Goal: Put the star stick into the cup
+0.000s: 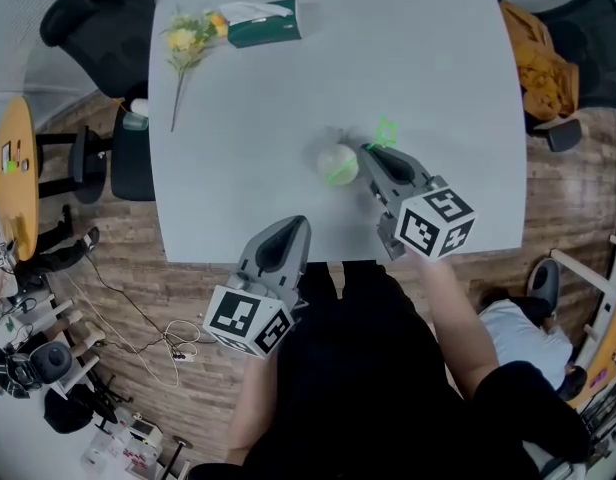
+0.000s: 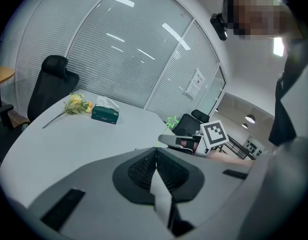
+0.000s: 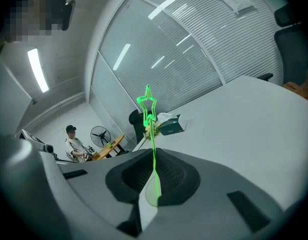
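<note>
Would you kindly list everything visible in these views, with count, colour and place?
table: one, pale grey, centre of the room.
cup: one, pale, on the table towards its near edge.
star stick: one, bright green, gripped by the right gripper, star end up.
flower: one sprig, yellow, table's far left.
tissue box: one, dark green, beside the flower.
office chairs: several, black, around the table.
garment: one, orange, on the right-hand chair.
left gripper: grey, fingers together, empty, over the table's near edge.
right gripper: grey, shut on the star stick, beside the cup.
</note>
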{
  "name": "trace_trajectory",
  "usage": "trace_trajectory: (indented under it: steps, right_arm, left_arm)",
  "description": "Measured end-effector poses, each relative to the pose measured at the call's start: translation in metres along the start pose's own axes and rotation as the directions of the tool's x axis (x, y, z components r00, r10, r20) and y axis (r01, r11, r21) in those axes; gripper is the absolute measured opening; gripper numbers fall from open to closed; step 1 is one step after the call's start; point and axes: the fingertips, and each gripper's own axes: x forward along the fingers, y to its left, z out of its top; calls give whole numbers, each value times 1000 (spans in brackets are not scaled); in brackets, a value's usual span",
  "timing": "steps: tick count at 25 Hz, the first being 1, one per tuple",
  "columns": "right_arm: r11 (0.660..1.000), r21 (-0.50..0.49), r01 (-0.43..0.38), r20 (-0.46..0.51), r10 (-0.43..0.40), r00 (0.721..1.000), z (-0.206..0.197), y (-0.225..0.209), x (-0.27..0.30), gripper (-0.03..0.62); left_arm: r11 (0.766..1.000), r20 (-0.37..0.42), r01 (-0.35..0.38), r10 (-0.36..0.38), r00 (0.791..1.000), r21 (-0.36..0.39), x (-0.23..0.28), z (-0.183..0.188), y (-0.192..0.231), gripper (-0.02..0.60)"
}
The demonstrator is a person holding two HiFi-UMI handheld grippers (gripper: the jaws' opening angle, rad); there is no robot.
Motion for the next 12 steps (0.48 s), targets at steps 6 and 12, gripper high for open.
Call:
trace_trajectory:
  steps: [6, 12]
  right_arm:
    - [1000, 14, 4, -21, -3, 1000, -9, -6, 6, 23]
    - [1000, 19, 14, -46, -13, 999, -19, -12, 9, 23]
  left_arm:
    - [1000, -3, -14, 14, 1000, -26, 0, -7, 6, 0]
    - [999, -9, -20, 19, 1000, -48, 2, -15, 6, 0]
